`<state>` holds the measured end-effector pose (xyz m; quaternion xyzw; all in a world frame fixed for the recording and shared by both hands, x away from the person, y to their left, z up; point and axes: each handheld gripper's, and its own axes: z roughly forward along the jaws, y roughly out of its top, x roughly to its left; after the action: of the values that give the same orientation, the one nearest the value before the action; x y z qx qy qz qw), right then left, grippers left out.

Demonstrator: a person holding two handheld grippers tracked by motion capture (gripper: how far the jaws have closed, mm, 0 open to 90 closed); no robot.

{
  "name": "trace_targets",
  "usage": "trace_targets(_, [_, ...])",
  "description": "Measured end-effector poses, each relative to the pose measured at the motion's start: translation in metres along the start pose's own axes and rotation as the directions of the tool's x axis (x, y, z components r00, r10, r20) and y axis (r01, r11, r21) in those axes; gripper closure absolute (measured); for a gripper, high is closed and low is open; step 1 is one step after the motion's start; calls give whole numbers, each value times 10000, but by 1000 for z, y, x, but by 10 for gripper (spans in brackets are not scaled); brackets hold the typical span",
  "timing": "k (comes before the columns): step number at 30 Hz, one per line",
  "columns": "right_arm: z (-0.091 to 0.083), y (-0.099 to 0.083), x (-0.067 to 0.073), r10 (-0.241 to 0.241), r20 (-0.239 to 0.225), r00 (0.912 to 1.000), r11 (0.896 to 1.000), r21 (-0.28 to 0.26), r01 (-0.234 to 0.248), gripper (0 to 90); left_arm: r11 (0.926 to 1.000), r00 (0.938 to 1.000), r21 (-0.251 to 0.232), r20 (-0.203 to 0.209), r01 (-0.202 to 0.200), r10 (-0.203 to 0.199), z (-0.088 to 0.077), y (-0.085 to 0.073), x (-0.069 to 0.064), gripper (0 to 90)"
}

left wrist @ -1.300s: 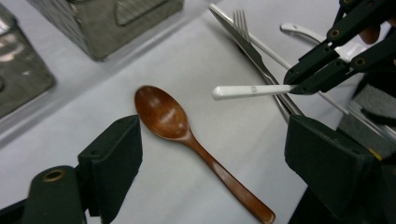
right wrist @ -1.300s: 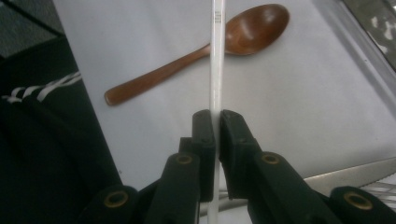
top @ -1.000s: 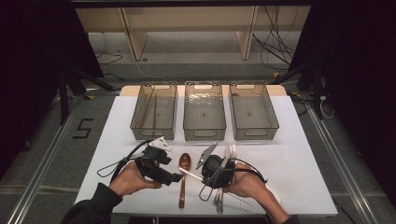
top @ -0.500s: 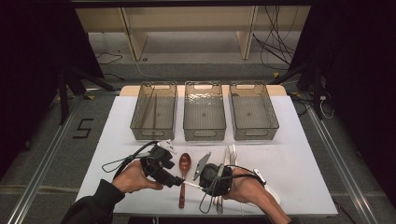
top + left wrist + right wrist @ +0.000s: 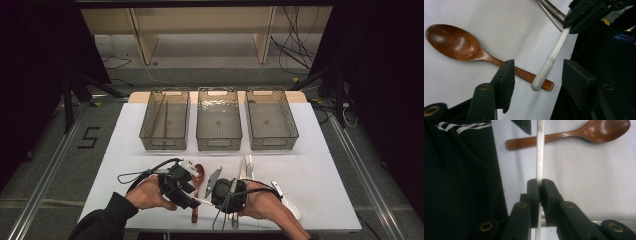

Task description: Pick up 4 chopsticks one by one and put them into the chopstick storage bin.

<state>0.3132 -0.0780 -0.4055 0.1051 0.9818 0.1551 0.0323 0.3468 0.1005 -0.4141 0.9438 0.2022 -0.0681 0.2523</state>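
My right gripper (image 5: 539,181) is shut on a slim white handle (image 5: 539,152) and holds it just above the table. In the high view that gripper (image 5: 209,200) points left toward my left gripper (image 5: 197,199). The white handle's free end (image 5: 543,75) lies between the left gripper's (image 5: 539,65) jaws, which have just been closing and stand apart from it on both sides. A brown wooden spoon (image 5: 456,45) lies flat on the white table beneath the handle, and it also shows in the right gripper view (image 5: 574,133) and in the high view (image 5: 198,174).
Three clear bins (image 5: 165,120) (image 5: 218,120) (image 5: 271,120) stand in a row at the back of the white table (image 5: 320,170). Metal cutlery (image 5: 247,165) lies behind my right hand, and a white utensil (image 5: 289,202) lies to its right.
Both hands have drifted slightly toward the table's front edge. The left gripper's jaws have narrowed around the end of the white handle. The right gripper stays shut on it.
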Motion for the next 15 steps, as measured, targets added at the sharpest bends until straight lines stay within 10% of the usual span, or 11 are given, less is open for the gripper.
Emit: trace_targets(15, [1,1,3,-515,-73,9986,9987,43,515,852,9950,9937,263,599,-965,948,7,1,-1,670])
